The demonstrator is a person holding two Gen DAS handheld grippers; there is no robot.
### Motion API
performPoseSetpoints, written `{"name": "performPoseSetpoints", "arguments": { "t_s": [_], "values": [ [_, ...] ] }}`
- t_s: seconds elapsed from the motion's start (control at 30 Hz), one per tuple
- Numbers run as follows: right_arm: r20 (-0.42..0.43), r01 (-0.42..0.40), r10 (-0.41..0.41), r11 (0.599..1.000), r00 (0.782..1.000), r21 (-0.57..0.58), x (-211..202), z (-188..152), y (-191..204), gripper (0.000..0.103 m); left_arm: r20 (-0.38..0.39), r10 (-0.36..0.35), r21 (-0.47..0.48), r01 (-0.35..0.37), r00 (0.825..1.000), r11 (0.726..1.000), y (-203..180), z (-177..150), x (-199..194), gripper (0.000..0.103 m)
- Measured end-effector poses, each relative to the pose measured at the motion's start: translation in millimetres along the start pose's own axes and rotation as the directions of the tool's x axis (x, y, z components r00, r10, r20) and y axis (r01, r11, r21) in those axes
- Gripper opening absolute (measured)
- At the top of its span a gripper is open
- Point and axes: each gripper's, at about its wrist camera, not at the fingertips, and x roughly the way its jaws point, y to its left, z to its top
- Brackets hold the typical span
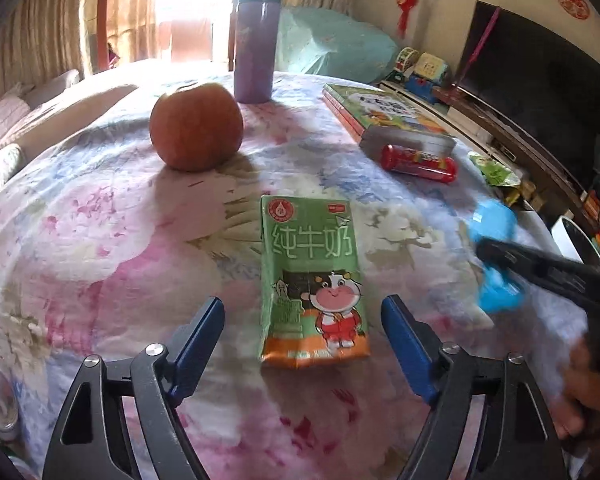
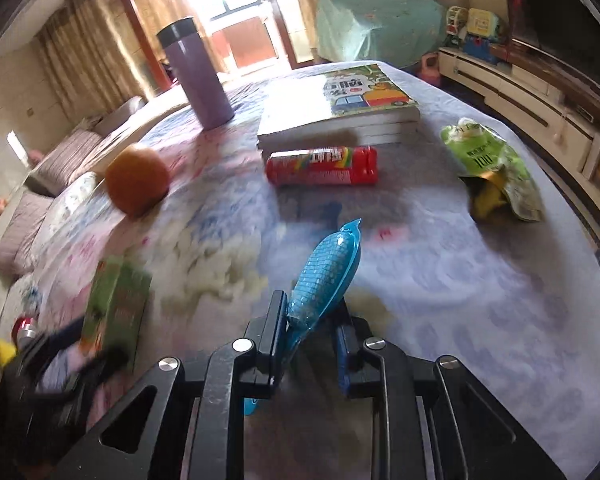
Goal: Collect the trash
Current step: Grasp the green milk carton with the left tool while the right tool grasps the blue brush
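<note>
The left gripper hangs low over a table covered in a flowered cloth, its blue fingers spread wide apart. A green milk carton lies flat on the cloth directly between and just ahead of those fingers, not touched by either. Farther ahead and to the left sits an orange, with a purple flask standing upright beyond it.

The right gripper is clamped on a blue wrapper, which sticks up and forward from between its fingers. Ahead of it a red candy tube lies on its side just in front of a stack of books. Ahead to the right lies a crumpled green snack bag.
</note>
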Motion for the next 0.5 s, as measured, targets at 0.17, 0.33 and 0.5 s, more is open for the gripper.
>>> {"name": "performPoseSetpoints", "arguments": {
  "t_s": [0.17,0.33,0.5],
  "values": [
    [-0.034,-0.04,0.037,0.996,0.999,-0.077,-16.6,-12.2,-3.3,0.02,-0.004,0.004,0.012,-0.003,1.0,1.0,-10.4,3.5,5.7,0.047],
    [-0.065,0.002,-0.015,0.979,0.998,-0.204,-26.7,-28.6,0.5,0.019,0.005,-0.032,0.014,0.032,0.999,0.999,-28.9,-2.1,-5.2,0.047],
    [-0.082,0.019,-0.042,0.963,0.996,-0.267,-35.0,-39.2,-3.0,0.019,-0.016,-0.08,0.011,0.08,0.997,0.997,-46.2,-14.3,-11.8,0.047]
  ]
}}
